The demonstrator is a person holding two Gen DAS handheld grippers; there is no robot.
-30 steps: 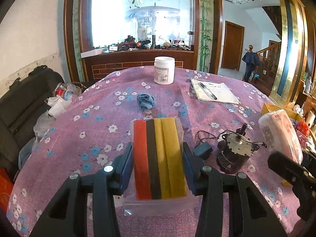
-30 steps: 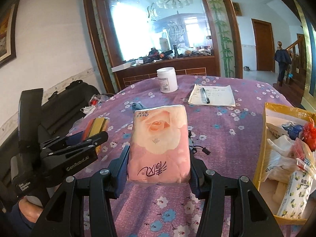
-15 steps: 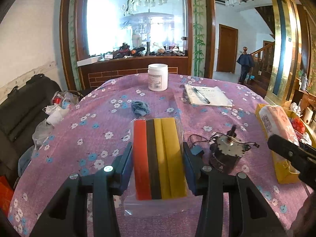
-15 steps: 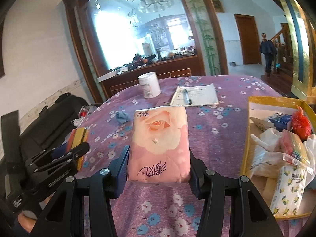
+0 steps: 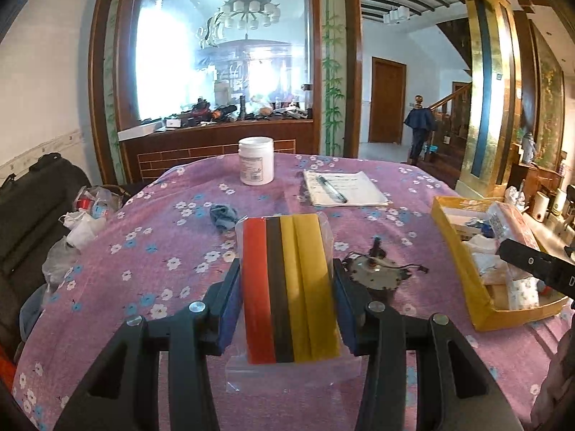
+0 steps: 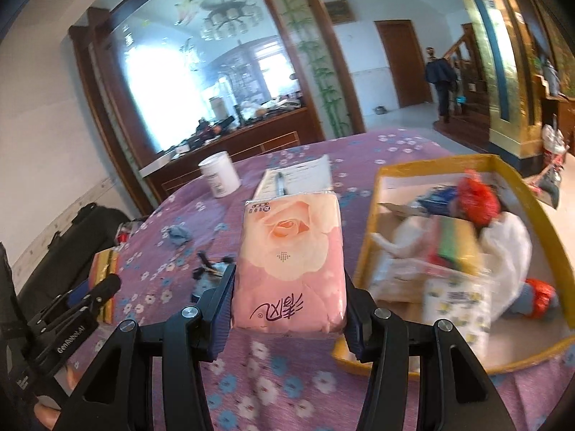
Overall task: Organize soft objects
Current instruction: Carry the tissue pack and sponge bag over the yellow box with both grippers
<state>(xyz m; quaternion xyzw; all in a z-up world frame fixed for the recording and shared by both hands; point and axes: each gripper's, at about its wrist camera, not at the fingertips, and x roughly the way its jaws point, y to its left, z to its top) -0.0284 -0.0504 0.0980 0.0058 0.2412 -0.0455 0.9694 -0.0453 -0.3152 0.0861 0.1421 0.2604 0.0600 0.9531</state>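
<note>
Sponges in a clear plastic pack (image 5: 290,287), striped red, dark brown and yellow, are clamped between the blue pads of the left gripper (image 5: 287,300) and held above the purple flowered tablecloth (image 5: 151,251). A pink tissue pack (image 6: 289,262) printed with a rose is clamped in the same way by the right gripper (image 6: 289,305), just left of the yellow box (image 6: 510,165) and above the cloth. That box is already filled with white plastic bags, a lemon-printed pack, a red crumpled item and a green and yellow sponge; its contents are blurred in the right wrist view. Seen from the left wrist, the yellow box (image 5: 463,269) lies well to the right of the sponge pack, with a small motor with wires (image 5: 375,273) between them. Left of the box and further back, a blue crumpled cloth (image 5: 222,215), a white jar (image 5: 256,160) and a notepad with a pen (image 5: 341,188) are set on the tablecloth. A person's fingertips are seen at the lower left edge of the right wrist view.
</note>
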